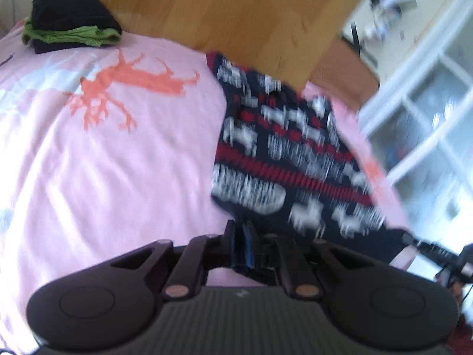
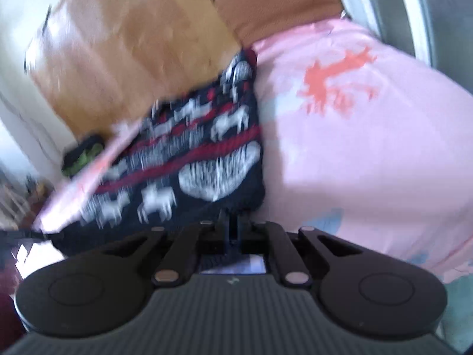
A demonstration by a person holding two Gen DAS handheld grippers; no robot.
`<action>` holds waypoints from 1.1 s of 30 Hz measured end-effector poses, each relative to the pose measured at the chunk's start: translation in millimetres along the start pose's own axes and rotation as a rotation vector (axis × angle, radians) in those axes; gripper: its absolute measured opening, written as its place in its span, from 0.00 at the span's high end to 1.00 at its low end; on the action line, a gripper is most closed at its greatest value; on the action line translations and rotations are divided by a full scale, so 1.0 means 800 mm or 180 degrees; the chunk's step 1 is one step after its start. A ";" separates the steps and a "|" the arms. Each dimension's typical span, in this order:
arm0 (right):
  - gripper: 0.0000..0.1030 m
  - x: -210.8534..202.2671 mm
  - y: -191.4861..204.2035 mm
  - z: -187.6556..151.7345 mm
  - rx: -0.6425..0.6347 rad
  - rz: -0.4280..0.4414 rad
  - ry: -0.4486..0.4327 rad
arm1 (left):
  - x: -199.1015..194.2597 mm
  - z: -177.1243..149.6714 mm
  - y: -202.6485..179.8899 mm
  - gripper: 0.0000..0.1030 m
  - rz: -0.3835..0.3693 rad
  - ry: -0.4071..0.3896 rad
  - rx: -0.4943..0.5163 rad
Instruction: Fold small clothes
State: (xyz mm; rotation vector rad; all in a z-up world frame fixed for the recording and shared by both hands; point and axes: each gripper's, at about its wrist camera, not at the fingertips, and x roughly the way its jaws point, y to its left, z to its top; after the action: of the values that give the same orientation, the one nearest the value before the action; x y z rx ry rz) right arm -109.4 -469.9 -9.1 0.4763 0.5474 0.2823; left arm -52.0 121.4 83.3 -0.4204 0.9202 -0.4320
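Note:
A dark navy knitted garment [image 1: 289,153] with white animal figures and red stripes lies on the pink bed cover [image 1: 118,159]. My left gripper [image 1: 241,236] is shut on its near edge at one corner. My right gripper [image 2: 232,227] is shut on the near edge of the same garment [image 2: 207,159] at the other corner. The garment hangs stretched between both grippers over the pink cover [image 2: 369,153]. Both views are motion-blurred.
A stack of folded clothes [image 1: 74,23], black over green, sits at the far corner of the bed; it also shows blurred in the right wrist view [image 2: 84,155]. A wooden headboard [image 1: 224,9] stands behind the bed. A white glazed door [image 1: 428,124] is at the right.

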 end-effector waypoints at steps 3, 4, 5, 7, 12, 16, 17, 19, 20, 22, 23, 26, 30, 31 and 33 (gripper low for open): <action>0.93 0.011 0.003 0.042 -0.0023 0.0062 -0.0189 | 0.007 0.049 0.000 0.94 -0.0092 -0.0192 -0.0180; 0.93 0.022 0.007 0.059 -0.0065 0.0074 -0.0248 | 0.014 0.070 -0.004 0.94 -0.0079 -0.0269 -0.0167; 0.93 0.036 0.012 0.073 -0.0112 0.0071 -0.0292 | 0.023 0.089 -0.008 0.94 -0.0051 -0.0326 -0.0162; 0.93 0.078 0.023 0.104 -0.0100 0.0028 -0.0324 | 0.055 0.135 -0.017 0.94 0.0020 -0.0405 -0.0216; 0.78 0.206 0.028 0.164 -0.0033 -0.0585 -0.0393 | 0.162 0.199 -0.018 0.84 0.0852 -0.0288 -0.0330; 0.67 0.188 0.003 0.138 0.0139 -0.0279 -0.0259 | 0.155 0.158 0.005 0.59 0.0633 -0.0191 -0.0223; 0.56 0.177 -0.003 0.126 0.0149 -0.0273 -0.0239 | 0.150 0.147 0.009 0.55 0.0598 -0.0176 -0.0243; 0.53 0.160 -0.017 0.102 0.0220 -0.0229 -0.0136 | 0.146 0.130 0.016 0.49 0.0406 -0.0079 -0.0271; 0.53 0.153 -0.026 0.091 0.0284 -0.0200 -0.0079 | 0.146 0.123 0.015 0.49 0.0364 -0.0022 -0.0255; 0.53 0.144 -0.036 0.073 0.0435 -0.0177 -0.0018 | 0.152 0.114 0.010 0.48 0.0384 0.0047 -0.0185; 0.53 0.139 -0.041 0.065 0.0527 -0.0139 0.0006 | 0.157 0.112 0.008 0.47 0.0381 0.0078 -0.0176; 0.51 0.138 -0.041 0.054 0.0775 0.0028 0.0114 | 0.175 0.108 -0.002 0.54 0.0323 0.0210 -0.0163; 0.58 0.154 -0.013 0.046 0.0689 0.0110 0.0215 | 0.182 0.091 -0.015 0.87 0.0486 0.0205 0.0091; 0.82 0.161 -0.006 0.045 0.0595 0.0023 0.0257 | 0.180 0.090 -0.014 0.87 0.0487 0.0210 0.0067; 0.83 0.160 0.001 0.047 0.0439 -0.0096 0.0220 | 0.171 0.087 -0.008 0.88 0.0492 0.0226 0.0025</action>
State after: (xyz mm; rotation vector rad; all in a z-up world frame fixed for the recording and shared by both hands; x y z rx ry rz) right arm 16.4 -434.0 -35.4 0.5929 0.6437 0.2338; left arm 77.1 55.5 33.2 -0.3256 1.0119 -0.3106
